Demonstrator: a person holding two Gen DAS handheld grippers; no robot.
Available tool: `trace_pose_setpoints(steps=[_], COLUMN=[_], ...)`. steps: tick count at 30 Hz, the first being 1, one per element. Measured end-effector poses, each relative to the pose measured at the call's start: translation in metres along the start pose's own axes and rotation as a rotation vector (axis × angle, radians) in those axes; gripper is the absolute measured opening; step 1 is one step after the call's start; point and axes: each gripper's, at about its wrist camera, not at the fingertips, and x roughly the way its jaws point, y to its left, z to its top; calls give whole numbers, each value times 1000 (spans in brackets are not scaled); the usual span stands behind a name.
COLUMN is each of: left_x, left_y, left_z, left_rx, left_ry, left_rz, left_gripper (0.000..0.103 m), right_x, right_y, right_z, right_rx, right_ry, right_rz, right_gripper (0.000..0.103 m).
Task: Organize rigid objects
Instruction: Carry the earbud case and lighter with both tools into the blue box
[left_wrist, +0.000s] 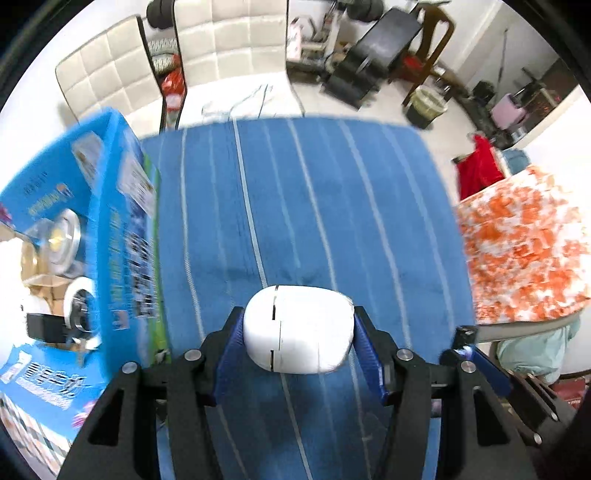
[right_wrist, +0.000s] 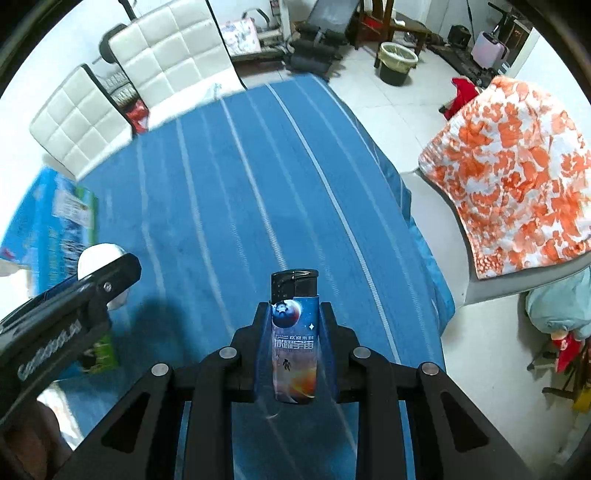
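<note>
My left gripper is shut on a white rounded plastic case and holds it above the blue striped tablecloth. My right gripper is shut on a blue lighter with a black cap and a space print, held upright above the cloth. In the right wrist view the left gripper shows at the left with the white case behind it. An open blue cardboard box stands at the table's left and holds several items, among them a metal disc and a small black block.
Two white padded chairs stand at the table's far side. A chair draped with an orange-and-white cloth stands right of the table. A bin and gym gear sit on the floor beyond.
</note>
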Motion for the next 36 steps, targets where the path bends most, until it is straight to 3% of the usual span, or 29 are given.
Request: trace_pose_setpoints(steps=[6,14,24,30,36], left_x=[-63,-142,-215,-224,-164], left_y=[30,98,181,240,297], left_z=[0,-19,-45,-37,-10], left_rx=[6,-42,-114,-196,-255], left_ry=[-97,-204,-268,-261,-122], left_rz=[-12,43,66,11,-57], left_gripper=[54,54,54,54,54], right_x=[-58,-124,-167,-144,-70], right_y=[47,138,235,273,301], right_z=[-3,-27,-56,-39,-6], right_rx=[-64,-165,-275,-261,-242], right_ry=[-87,-184,-209,-144,-12], right_rz=[54,154,281,323,334], right_gripper=[27,27,27,27,27])
